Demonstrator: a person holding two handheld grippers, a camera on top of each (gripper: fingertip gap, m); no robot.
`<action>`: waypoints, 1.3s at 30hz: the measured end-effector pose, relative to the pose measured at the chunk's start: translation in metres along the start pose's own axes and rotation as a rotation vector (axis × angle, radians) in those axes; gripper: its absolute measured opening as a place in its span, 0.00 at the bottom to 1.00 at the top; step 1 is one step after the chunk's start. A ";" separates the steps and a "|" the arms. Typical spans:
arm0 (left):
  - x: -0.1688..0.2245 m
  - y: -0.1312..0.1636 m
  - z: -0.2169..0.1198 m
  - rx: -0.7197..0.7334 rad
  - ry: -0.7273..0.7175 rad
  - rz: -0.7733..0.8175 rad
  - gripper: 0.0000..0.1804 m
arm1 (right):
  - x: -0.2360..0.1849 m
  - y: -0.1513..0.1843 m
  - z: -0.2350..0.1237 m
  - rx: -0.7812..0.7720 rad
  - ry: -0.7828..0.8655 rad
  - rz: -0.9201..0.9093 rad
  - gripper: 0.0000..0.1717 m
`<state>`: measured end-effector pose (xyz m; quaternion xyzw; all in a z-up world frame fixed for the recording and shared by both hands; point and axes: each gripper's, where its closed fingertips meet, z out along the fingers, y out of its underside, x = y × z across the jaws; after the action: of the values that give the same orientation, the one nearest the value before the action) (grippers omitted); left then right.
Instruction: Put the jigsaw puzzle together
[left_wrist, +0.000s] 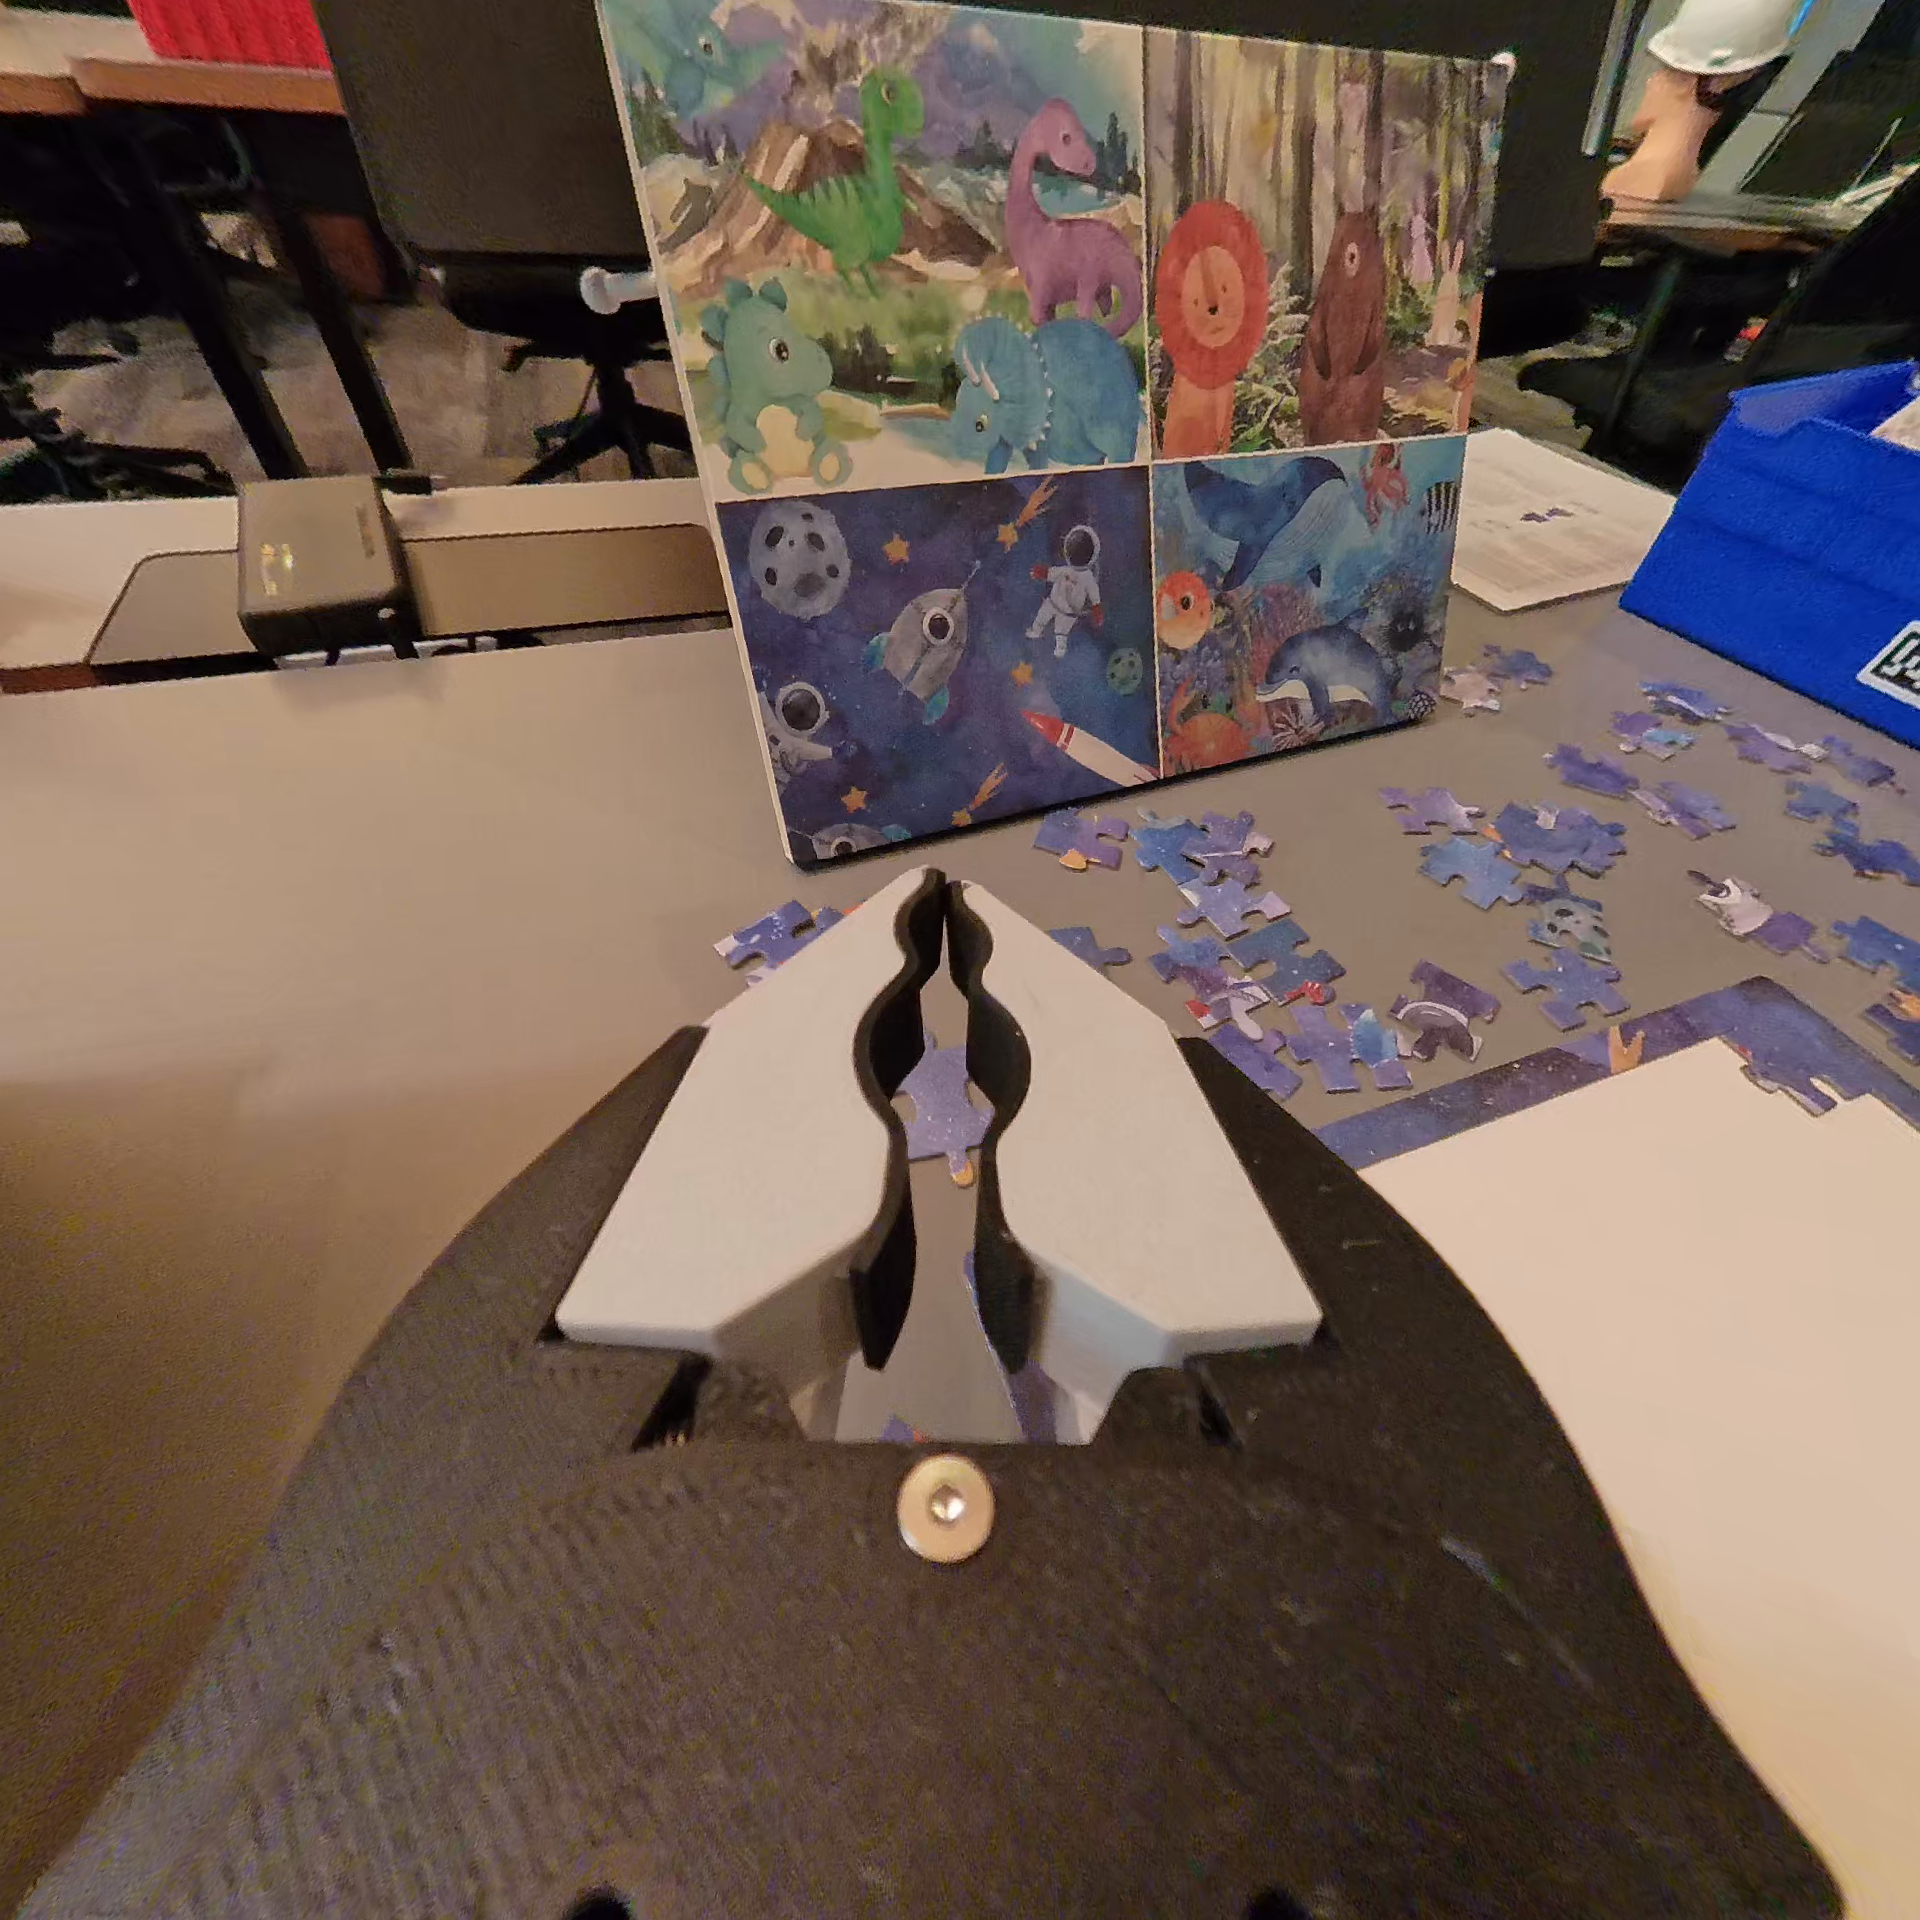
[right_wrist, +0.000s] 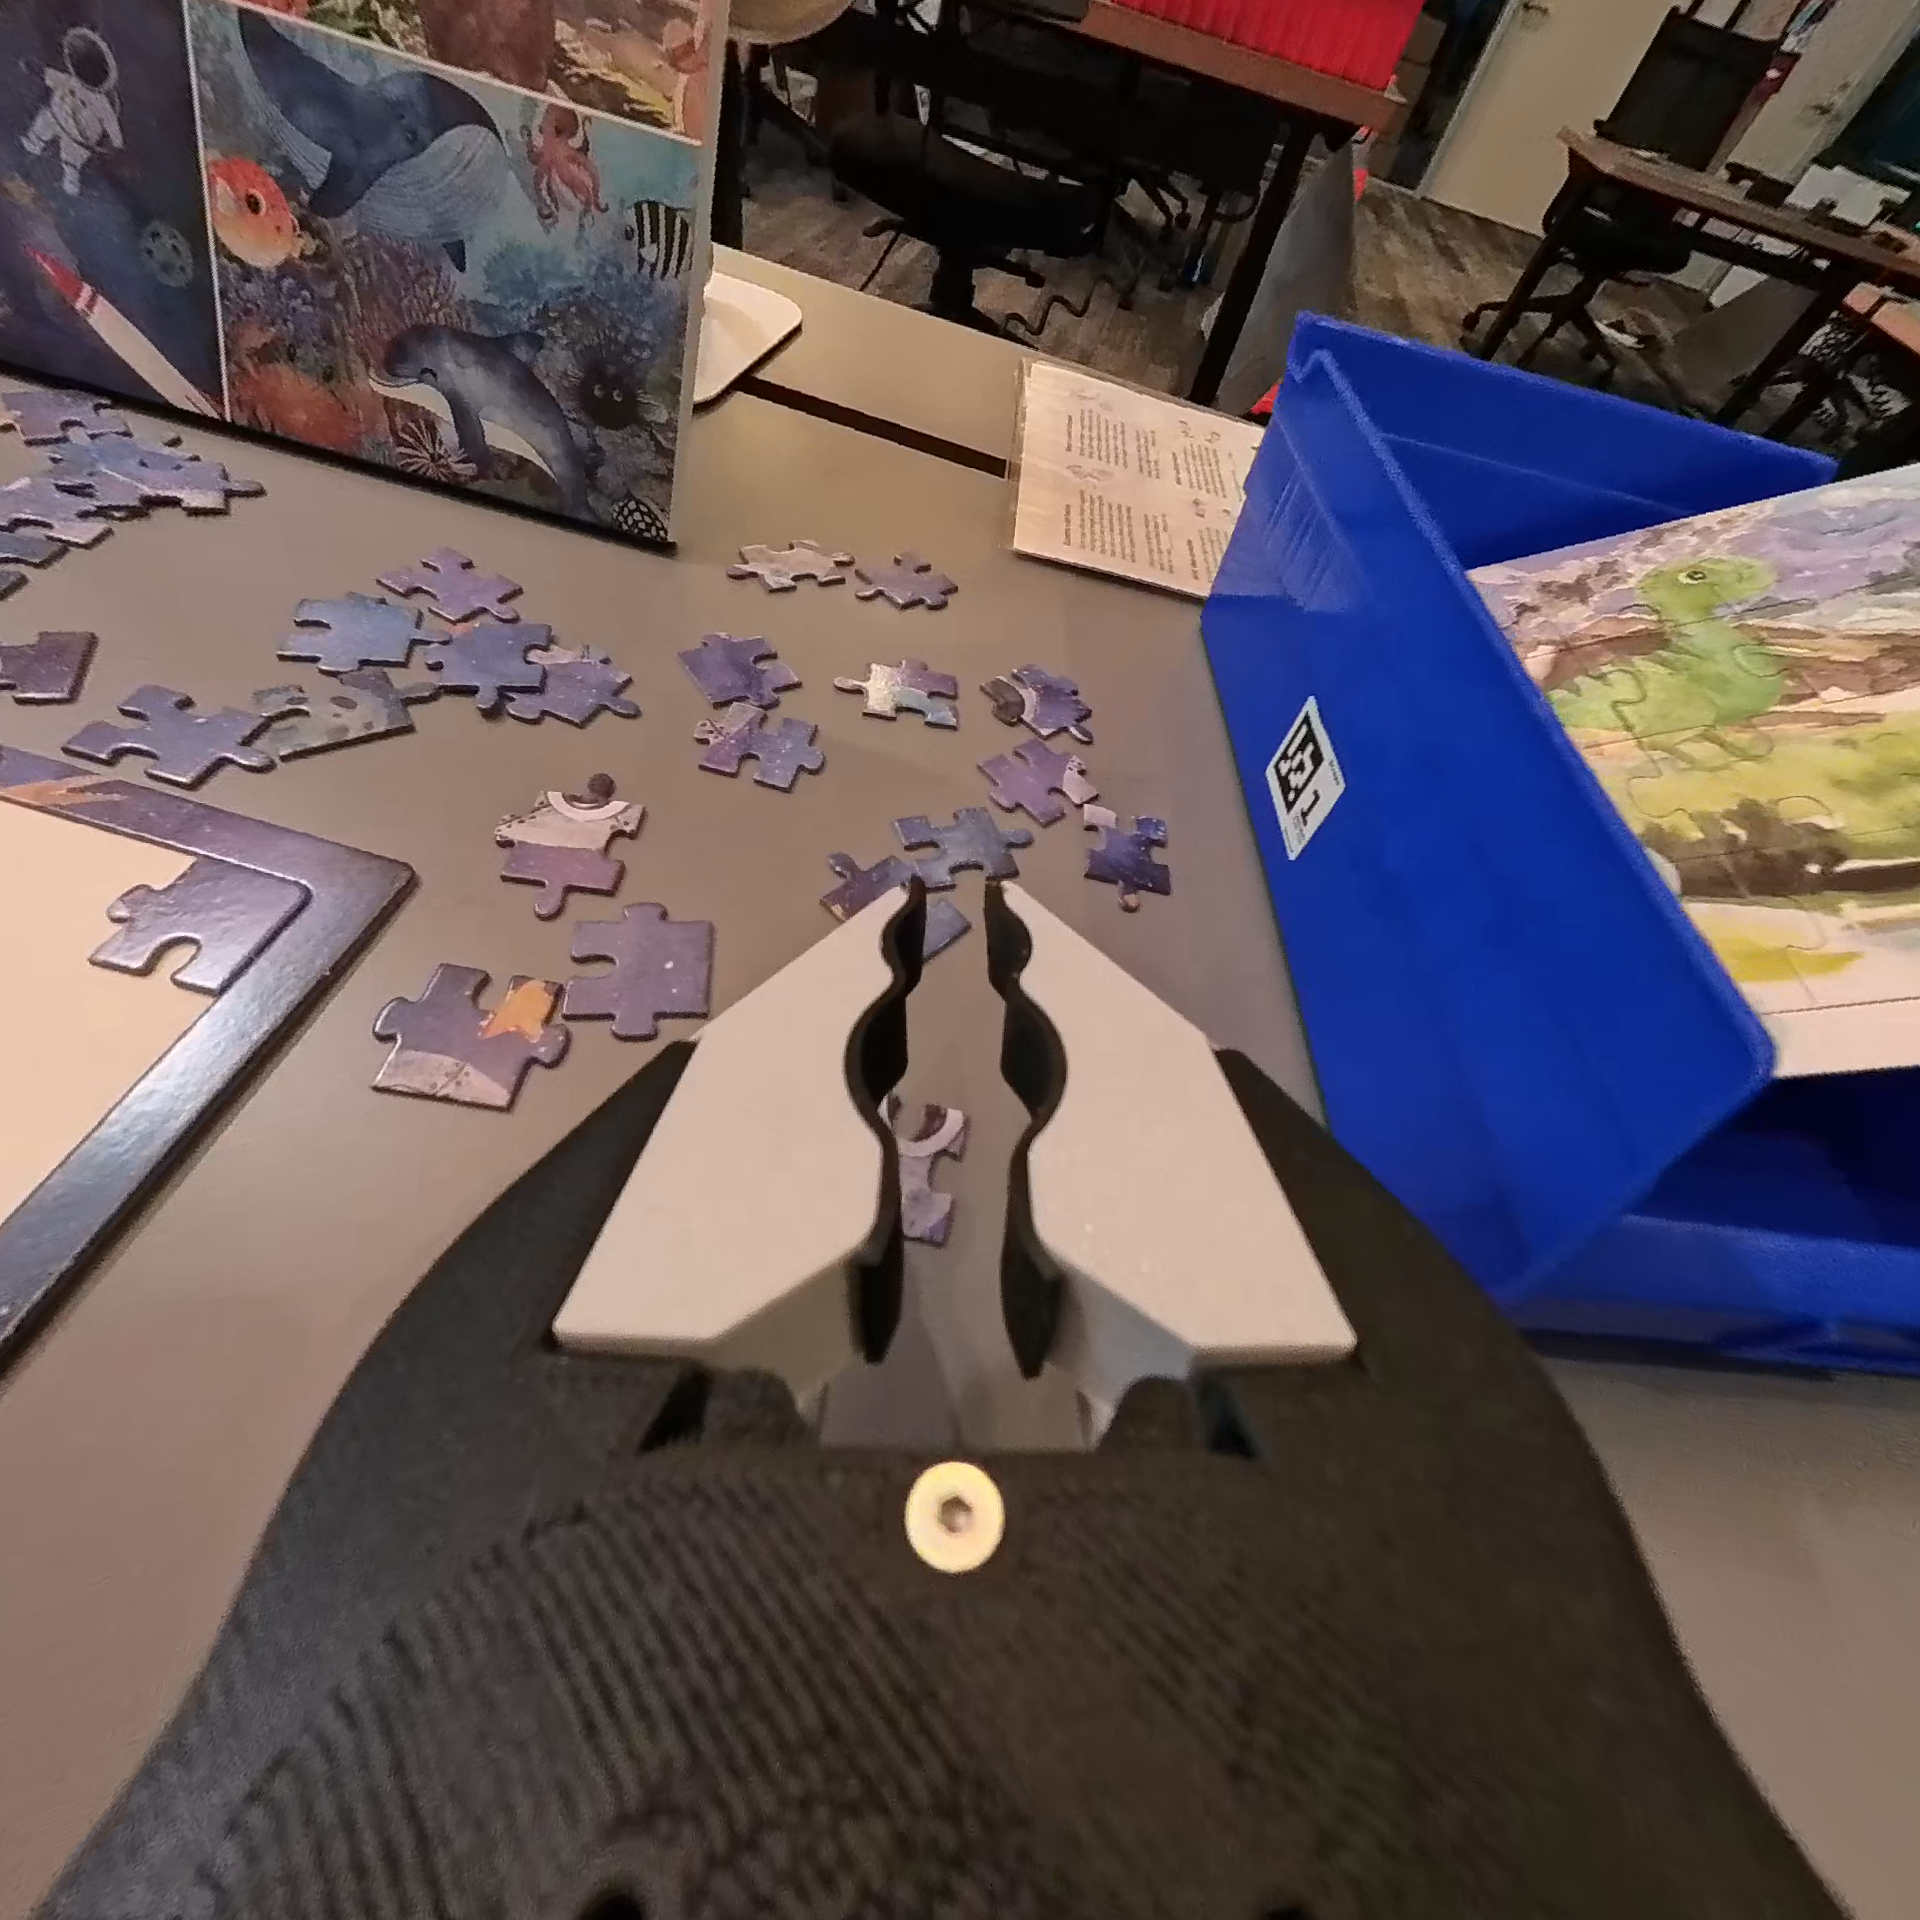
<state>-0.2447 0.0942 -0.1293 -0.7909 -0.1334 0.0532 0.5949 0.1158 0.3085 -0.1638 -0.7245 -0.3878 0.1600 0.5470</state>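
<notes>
My left gripper (left_wrist: 943, 883) is shut with its tips pressed together and nothing between them. It hovers over the grey table (left_wrist: 416, 935), in front of an upright puzzle box (left_wrist: 1039, 416). A blue puzzle piece (left_wrist: 940, 1112) lies on the table below its fingers. My right gripper (right_wrist: 953, 888) stands open by a narrow gap, empty, just above loose blue pieces (right_wrist: 956, 842). Another piece (right_wrist: 925, 1164) lies on the table under its fingers. A dark-rimmed puzzle frame (right_wrist: 260, 935) with a white inside lies to the left, and shows in the left wrist view (left_wrist: 1455, 1091).
Several loose blue pieces are scattered on the table (left_wrist: 1247, 935) (right_wrist: 769, 748). A blue bin (right_wrist: 1455, 831) holding a dinosaur puzzle board (right_wrist: 1766, 748) stands close on the right. A printed sheet (right_wrist: 1132, 478) lies behind it. A black device (left_wrist: 312, 571) sits at the far left edge. The gap from one gripper's tips to the other's is roughly 40 cm.
</notes>
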 end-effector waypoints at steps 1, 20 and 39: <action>0.000 -0.001 0.000 0.009 -0.005 0.009 0.00 | 0.000 -0.001 -0.001 0.008 -0.005 0.008 0.06; -0.002 -0.007 -0.005 0.111 -0.047 0.093 0.00 | -0.038 -0.037 -0.029 0.199 -0.126 -0.057 0.10; 0.001 -0.010 -0.009 0.140 -0.016 0.053 0.00 | -0.036 -0.036 -0.029 0.206 -0.149 0.007 0.11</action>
<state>-0.2429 0.0885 -0.1166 -0.7500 -0.1128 0.0844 0.6462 0.0979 0.2659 -0.1275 -0.6519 -0.4064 0.2540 0.5876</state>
